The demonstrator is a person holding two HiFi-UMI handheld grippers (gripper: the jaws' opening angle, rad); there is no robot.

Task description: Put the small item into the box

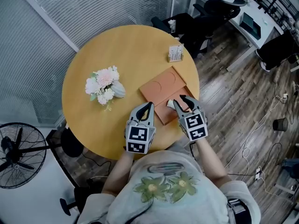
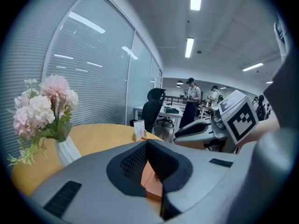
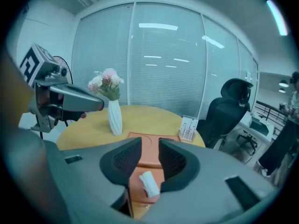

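An orange box lies open on the round wooden table, its lid flat beside its tray. A small white item lies in the tray. My right gripper hovers over the tray, jaws apart; in the right gripper view the white item lies on the box below the right gripper, untouched by either pad. My left gripper sits just left of the box with fingertips together and nothing held. In the left gripper view the left gripper shows the box behind it.
A white vase of pink flowers stands at the table's left. A small card holder sits at the far edge. Black office chairs stand beyond the table, a floor fan at the near left. People stand far off in the left gripper view.
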